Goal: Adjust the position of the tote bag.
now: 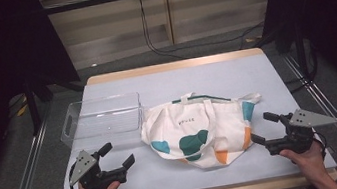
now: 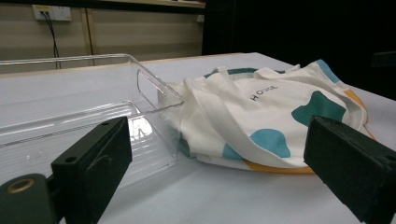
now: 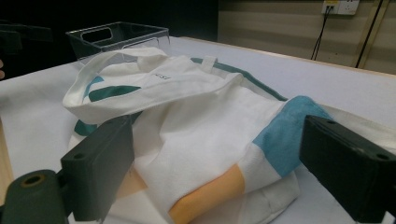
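A white cloth tote bag [image 1: 201, 130] with teal, blue and orange patches lies crumpled in the middle of the table; it shows as tote bag [image 2: 280, 116] and tote bag [image 3: 196, 126] in the gripper views. A clear plastic bin [image 1: 101, 116] stands just left of it, seen as bin [image 2: 70, 121] close ahead of the left jaws. My left gripper [image 1: 117, 155] is held near the front left, open, with nothing between its jaws. My right gripper [image 1: 264, 127] is at the front right, open, pointing at the bag's right edge without touching it.
The table [image 1: 234, 72] has a pale grey top with a wooden rim. Metal rails run along both sides of it on the floor. Cables trail over the floor behind the far edge, and a wall socket [image 2: 51, 12] sits on the back wall.
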Demonstrator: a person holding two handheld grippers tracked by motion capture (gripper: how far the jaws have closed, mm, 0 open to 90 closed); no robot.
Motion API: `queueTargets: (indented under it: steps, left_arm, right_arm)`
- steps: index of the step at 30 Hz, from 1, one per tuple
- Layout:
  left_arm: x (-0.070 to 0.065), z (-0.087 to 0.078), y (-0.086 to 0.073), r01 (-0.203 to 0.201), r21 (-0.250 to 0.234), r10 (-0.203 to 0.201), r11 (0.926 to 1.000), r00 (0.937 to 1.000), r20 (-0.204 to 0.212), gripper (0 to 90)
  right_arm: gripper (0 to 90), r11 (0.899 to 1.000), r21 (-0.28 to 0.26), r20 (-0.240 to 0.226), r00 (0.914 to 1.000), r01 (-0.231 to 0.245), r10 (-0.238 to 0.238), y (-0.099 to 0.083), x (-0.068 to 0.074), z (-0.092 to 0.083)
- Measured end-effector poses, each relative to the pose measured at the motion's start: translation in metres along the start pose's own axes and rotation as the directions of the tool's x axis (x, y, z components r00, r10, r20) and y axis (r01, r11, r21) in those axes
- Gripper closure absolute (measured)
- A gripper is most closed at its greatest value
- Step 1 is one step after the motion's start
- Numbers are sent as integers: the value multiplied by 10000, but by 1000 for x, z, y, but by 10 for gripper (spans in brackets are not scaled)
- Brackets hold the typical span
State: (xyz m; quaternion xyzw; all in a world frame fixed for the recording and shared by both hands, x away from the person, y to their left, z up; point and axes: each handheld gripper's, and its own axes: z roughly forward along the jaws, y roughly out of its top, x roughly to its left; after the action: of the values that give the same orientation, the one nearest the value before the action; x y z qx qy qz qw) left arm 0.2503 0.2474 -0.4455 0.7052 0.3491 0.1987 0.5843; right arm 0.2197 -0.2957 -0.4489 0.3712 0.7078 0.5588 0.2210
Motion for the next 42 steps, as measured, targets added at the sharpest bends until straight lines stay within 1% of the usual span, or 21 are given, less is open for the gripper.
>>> queueTargets:
  steps: [1, 3, 6, 8, 10, 13, 18, 20, 23, 28, 30, 31, 32, 33, 34, 35, 36, 38, 40, 41, 42]
  left_arm:
    - [0, 1, 0, -49, 72, 50, 10000, 10000, -57, 77]
    - [1, 3, 0, -29, 166, 28, 9999, 10000, 91, 76]
    - [2, 5, -1, -2, 206, 2, 9998, 10000, -3, 76]
    - [3, 5, -1, 43, 238, -43, 9997, 10000, 35, 76]
    - [4, 6, -1, 32, 279, -33, 9996, 10000, 34, 79]
    - [5, 6, -2, 37, 291, -37, 9996, 10000, 9, 84]
    - [3, 4, -2, -62, 424, 65, 9991, 10000, -62, 85]
    - [3, 5, -2, -114, 498, 110, 9987, 9999, 83, 88]
    - [3, 8, -2, -190, 597, 180, 9980, 9997, 170, 95]
    - [3, 9, -2, -204, 658, 192, 9976, 9997, 177, 95]
    - [3, 9, -2, -209, 675, 197, 9975, 9996, 183, 95]
    - [3, 9, -2, -227, 691, 215, 9973, 9996, 178, 95]
    - [3, 8, -2, -251, 686, 243, 9973, 9996, 122, 95]
    - [3, 8, -3, -243, 684, 228, 9974, 9995, 235, 95]
    - [2, 7, -3, -288, 736, 280, 9969, 9995, 118, 95]
    - [2, 6, -4, -362, 841, 337, 9958, 9990, 302, 82]
    - [1, 6, -4, -301, 885, 272, 9956, 9991, 337, 75]
    - [0, 4, -5, -370, 938, 330, 9949, 9985, 437, 77]
    - [-1, 3, -4, -461, 965, 428, 9943, 9984, 359, 77]
    - [-3, 3, -4, -419, 925, 382, 9948, 9984, 414, 77]
    - [-3, 3, -4, -554, 891, 508, 9945, 9973, 523, 77]
  right_arm:
    - [105, 10000, 0, 0, 10000, 0, 0, 0, 0, 0]
    - [137, 9999, 138, -250, 9997, -29, 33, 0, -2, -1]
    - [145, 9998, 173, -213, 9998, 23, -19, 0, -2, 0]
    - [189, 9996, 284, -329, 9995, -3, 12, 1, -2, 1]
    - [199, 9994, 336, -412, 9991, 20, -6, 3, -4, 3]
    - [242, 9987, 503, -710, 9975, 64, -28, 7, -5, 6]
    - [259, 9970, 762, -966, 9953, 128, -54, 10, -6, 9]
    - [263, 9955, 925, -1071, 9942, 190, -90, 11, -6, 10]
    - [276, 9916, 1262, -1503, 9886, 284, -92, 16, -6, 15]
    - [315, 9870, 1583, -1925, 9813, 273, 37, 20, -7, 21]
    - [330, 9839, 1738, -2059, 9786, 404, -38, 24, -7, 25]
    - [357, 9817, 1839, -2274, 9738, 488, -58, 29, -7, 29]
    - [357, 9817, 1839, -2274, 9738, 488, -58, 29, -7, 29]
    - [362, 9796, 1941, -2327, 9725, 517, -52, 31, -6, 31]
    - [369, 9787, 1975, -2415, 9704, 561, -69, 34, -6, 34]
    - [402, 9764, 2070, -2468, 9690, 618, -90, 38, -4, 38]
    - [424, 9757, 2096, -2359, 9717, 631, -121, 40, -3, 40]
    - [427, 9754, 2109, -2368, 9715, 642, -128, 41, -3, 41]
    - [446, 9735, 2159, -2456, 9691, 760, -212, 45, -3, 46]
    - [460, 9721, 2217, -2548, 9668, 768, -182, 48, -3, 49]
    - [471, 9701, 2266, -2668, 9634, 872, -243, 50, -2, 52]
